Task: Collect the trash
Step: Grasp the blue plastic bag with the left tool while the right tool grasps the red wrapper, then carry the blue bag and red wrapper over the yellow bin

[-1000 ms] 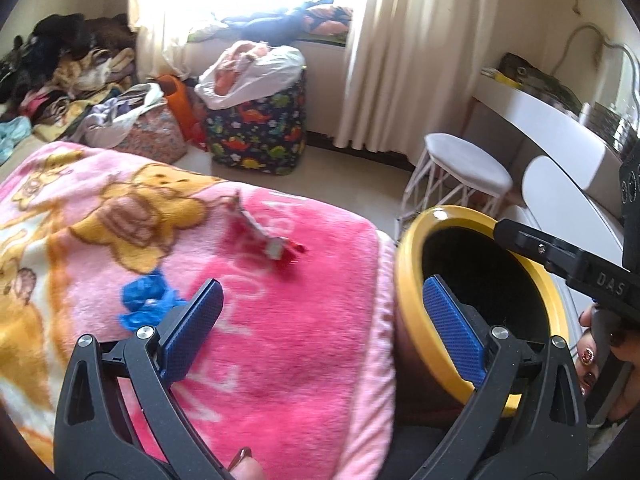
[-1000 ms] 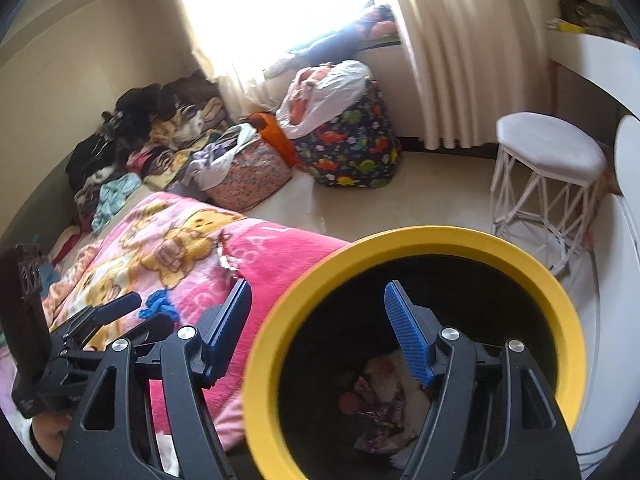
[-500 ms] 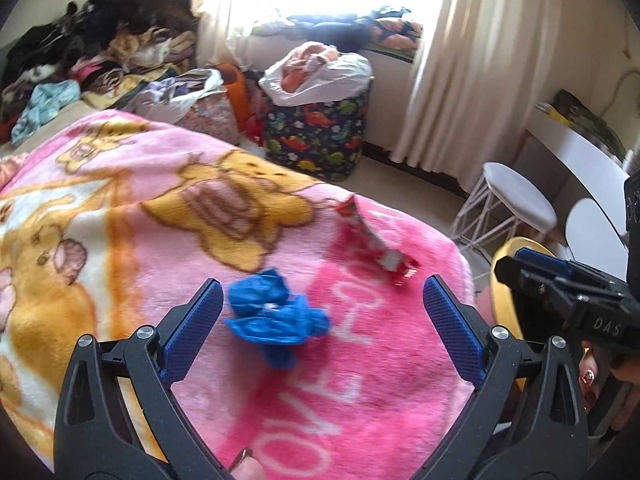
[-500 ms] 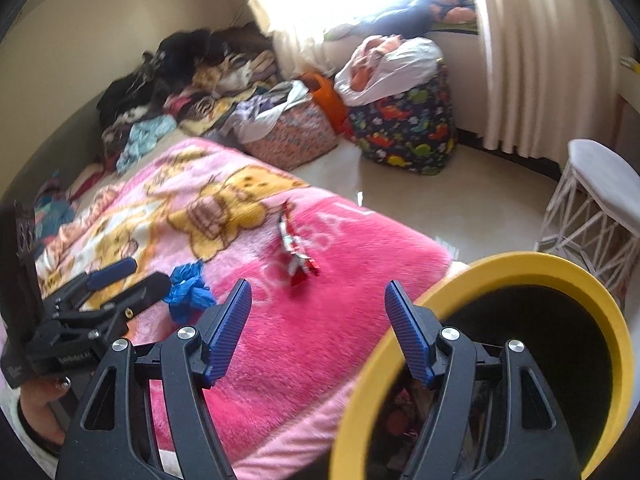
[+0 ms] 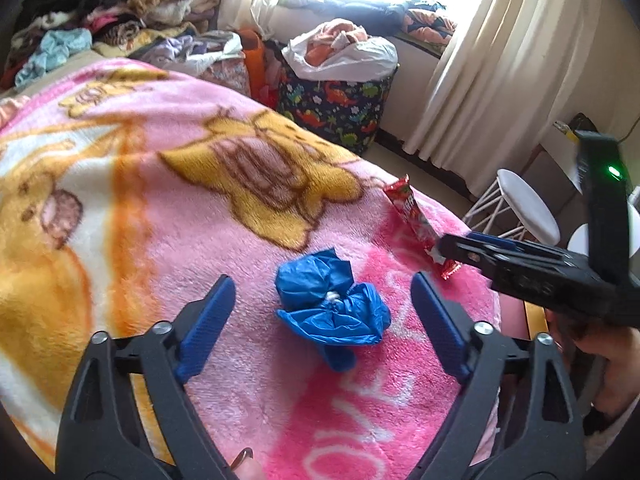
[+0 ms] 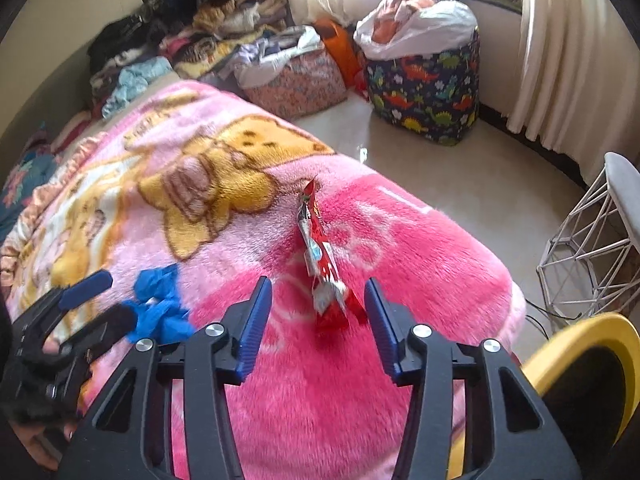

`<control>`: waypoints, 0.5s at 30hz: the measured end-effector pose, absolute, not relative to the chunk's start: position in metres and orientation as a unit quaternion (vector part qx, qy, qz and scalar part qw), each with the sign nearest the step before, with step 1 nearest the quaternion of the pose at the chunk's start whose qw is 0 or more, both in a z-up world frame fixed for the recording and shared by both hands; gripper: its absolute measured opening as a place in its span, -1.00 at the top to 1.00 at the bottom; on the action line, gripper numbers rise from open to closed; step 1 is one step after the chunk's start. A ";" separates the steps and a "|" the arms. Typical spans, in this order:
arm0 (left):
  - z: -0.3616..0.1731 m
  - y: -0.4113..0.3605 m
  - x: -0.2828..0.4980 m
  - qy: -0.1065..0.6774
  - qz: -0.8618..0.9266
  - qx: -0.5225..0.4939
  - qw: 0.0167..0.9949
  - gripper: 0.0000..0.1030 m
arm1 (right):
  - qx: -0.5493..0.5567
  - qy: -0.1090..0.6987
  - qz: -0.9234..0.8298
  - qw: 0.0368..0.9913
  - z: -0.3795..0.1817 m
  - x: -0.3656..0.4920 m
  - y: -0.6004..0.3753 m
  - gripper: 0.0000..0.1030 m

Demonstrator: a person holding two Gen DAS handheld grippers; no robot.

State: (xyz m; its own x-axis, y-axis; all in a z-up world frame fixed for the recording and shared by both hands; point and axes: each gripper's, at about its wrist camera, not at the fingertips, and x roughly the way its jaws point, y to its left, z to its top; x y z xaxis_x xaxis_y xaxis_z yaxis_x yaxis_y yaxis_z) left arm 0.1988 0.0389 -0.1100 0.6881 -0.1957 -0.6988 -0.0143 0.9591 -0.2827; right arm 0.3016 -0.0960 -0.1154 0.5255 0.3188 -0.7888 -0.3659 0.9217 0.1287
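Both grippers have been carried from the yellow bin (image 6: 576,344) out over the pink blanket (image 5: 248,360) since the earlier frames, and the jaws of each have just been closing; the bin, which filled the right wrist view a second ago, is now seen only at that view's near right edge, beside the bed. By the left gripper (image 5: 322,300) a crumpled blue wrapper (image 5: 332,304) is framed; the jaws are spread on either side of it, the blue pads standing apart from it, so nothing is pinched. By the right gripper (image 6: 318,310) the near end of a red snack packet (image 6: 320,264) is bracketed; its jaws are partly closed but not yet pressed on the packet, which lies lengthwise on the blanket, running away toward the far side. The two pieces of trash lie near each other, the blue wrapper to the left of the red packet. Farther off, a dinosaur-print bag (image 6: 424,92) stands on the floor by the curtain (image 6: 568,52); a white stool (image 6: 592,240) is seen at the right.
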 end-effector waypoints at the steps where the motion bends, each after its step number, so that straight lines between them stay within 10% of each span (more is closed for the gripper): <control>1: -0.112 0.038 0.200 0.395 -0.051 -0.135 0.907 -0.44 | -0.030 0.454 0.193 0.869 -0.119 0.307 -0.093 0.20; 4: -0.118 0.036 0.203 0.404 -0.057 -0.140 0.902 -0.36 | -0.041 0.481 0.183 0.857 -0.134 0.317 -0.087 0.59; 15: -0.132 0.025 0.203 0.426 -0.062 -0.141 0.891 0.41 | 0.022 0.430 0.225 0.874 -0.110 0.268 -0.115 0.65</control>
